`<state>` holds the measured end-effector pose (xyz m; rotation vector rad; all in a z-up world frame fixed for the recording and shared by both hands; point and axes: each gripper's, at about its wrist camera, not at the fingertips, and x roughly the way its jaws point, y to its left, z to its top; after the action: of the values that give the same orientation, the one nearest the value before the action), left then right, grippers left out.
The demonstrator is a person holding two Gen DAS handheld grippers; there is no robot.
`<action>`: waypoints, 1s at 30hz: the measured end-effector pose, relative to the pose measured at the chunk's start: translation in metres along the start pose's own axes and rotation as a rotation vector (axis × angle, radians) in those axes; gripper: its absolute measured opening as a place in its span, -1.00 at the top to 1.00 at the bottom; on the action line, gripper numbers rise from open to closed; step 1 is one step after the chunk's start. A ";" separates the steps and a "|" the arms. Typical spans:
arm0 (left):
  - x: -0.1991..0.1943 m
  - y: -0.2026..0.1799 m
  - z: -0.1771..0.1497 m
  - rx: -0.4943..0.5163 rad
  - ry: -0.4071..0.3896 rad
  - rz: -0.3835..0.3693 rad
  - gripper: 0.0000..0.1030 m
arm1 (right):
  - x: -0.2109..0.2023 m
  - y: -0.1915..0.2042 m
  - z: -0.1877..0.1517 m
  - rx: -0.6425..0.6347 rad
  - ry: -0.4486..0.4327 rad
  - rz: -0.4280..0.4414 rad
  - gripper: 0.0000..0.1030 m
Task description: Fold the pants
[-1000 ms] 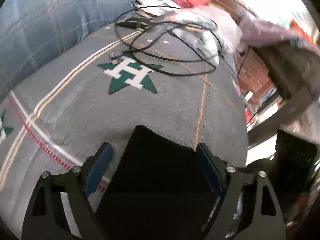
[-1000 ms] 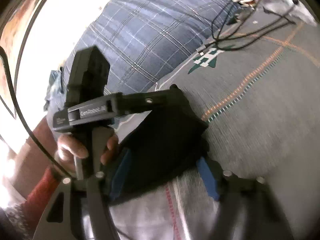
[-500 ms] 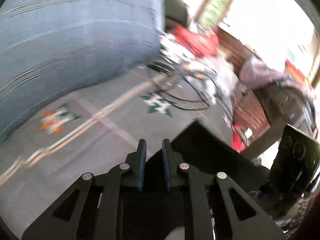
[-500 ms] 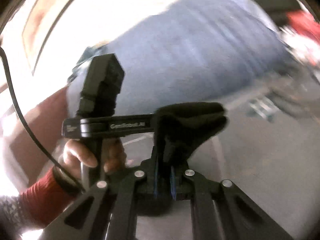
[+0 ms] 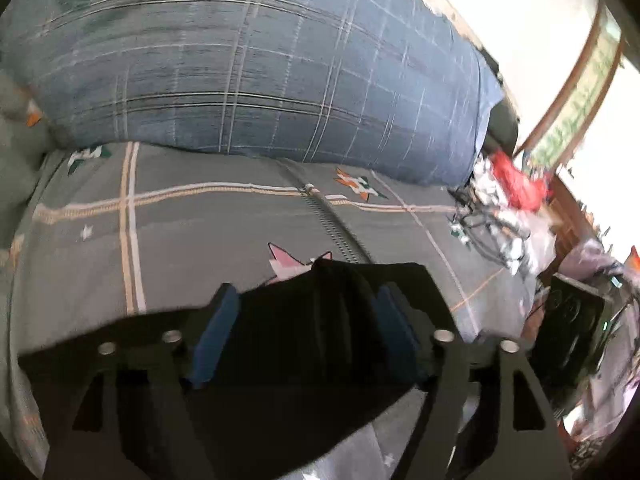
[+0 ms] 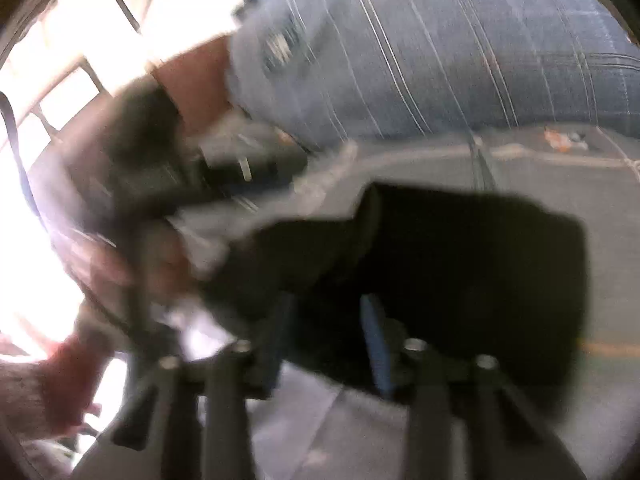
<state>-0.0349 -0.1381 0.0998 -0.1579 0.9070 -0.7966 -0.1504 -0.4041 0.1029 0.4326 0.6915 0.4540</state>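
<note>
Black pants point(image 5: 344, 340) folded on the grey bedspread point(image 5: 224, 248), just below the plaid pillow point(image 5: 260, 68). Left gripper point(image 5: 306, 330) and right gripper point(image 6: 326, 334) spread apart over the fabric. Best to press flat, square the edges, avoid snagging cloth.

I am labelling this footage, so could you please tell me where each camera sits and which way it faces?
Left wrist: sits on the left gripper, facing black pants, grey bedspread and blue pillow.
Right wrist: sits on the right gripper, facing the same things; a blurred hand shows.
Shared: pants, bedspread, pillow.
</note>
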 end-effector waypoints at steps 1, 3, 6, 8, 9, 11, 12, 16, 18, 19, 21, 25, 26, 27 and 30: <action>0.000 0.000 -0.004 -0.016 -0.004 -0.010 -0.56 | -0.017 -0.006 0.001 0.010 -0.043 -0.034 -0.37; 0.011 -0.008 -0.011 -0.030 0.003 -0.030 -0.57 | -0.036 -0.020 0.005 0.033 -0.074 -0.106 -0.37; 0.038 -0.023 -0.022 -0.006 0.047 0.013 -0.58 | -0.044 -0.046 0.004 0.100 -0.079 -0.203 -0.36; 0.054 -0.030 -0.028 0.014 0.092 0.045 -0.58 | -0.040 -0.057 0.003 0.117 -0.078 -0.206 -0.32; 0.060 -0.035 -0.031 0.024 0.105 0.057 -0.58 | -0.036 -0.060 0.002 0.117 -0.074 -0.212 -0.32; 0.071 -0.047 -0.037 0.054 0.092 0.083 -0.57 | -0.029 -0.061 -0.002 0.108 -0.067 -0.217 -0.32; 0.074 -0.052 -0.039 0.069 0.087 0.087 -0.55 | -0.024 -0.062 -0.001 0.108 -0.066 -0.221 -0.32; 0.072 -0.064 -0.037 0.072 0.121 0.062 0.80 | -0.018 -0.069 -0.001 0.114 -0.063 -0.243 -0.20; 0.056 -0.068 -0.036 0.085 0.098 0.061 0.80 | -0.022 -0.063 0.003 0.104 -0.078 -0.223 -0.14; 0.048 -0.068 -0.036 0.087 0.087 0.059 0.80 | -0.023 -0.059 0.006 0.092 -0.090 -0.211 -0.13; 0.042 -0.063 -0.038 0.062 0.093 0.056 0.80 | -0.023 -0.052 0.010 0.062 -0.102 -0.202 -0.13; 0.062 -0.039 -0.051 -0.015 0.150 0.110 0.76 | 0.006 -0.052 0.012 0.049 -0.032 -0.232 0.28; 0.063 -0.033 -0.054 -0.045 0.142 0.102 0.72 | 0.016 -0.056 0.010 0.054 -0.008 -0.244 0.43; 0.063 -0.031 -0.054 -0.065 0.129 0.093 0.68 | 0.026 -0.060 0.007 0.058 0.016 -0.266 0.48; 0.053 -0.031 -0.052 -0.082 0.115 0.124 0.36 | 0.026 -0.061 0.005 0.057 0.018 -0.284 0.53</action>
<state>-0.0719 -0.1862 0.0468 -0.1276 1.0493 -0.6588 -0.1135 -0.4408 0.0617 0.3773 0.7721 0.1704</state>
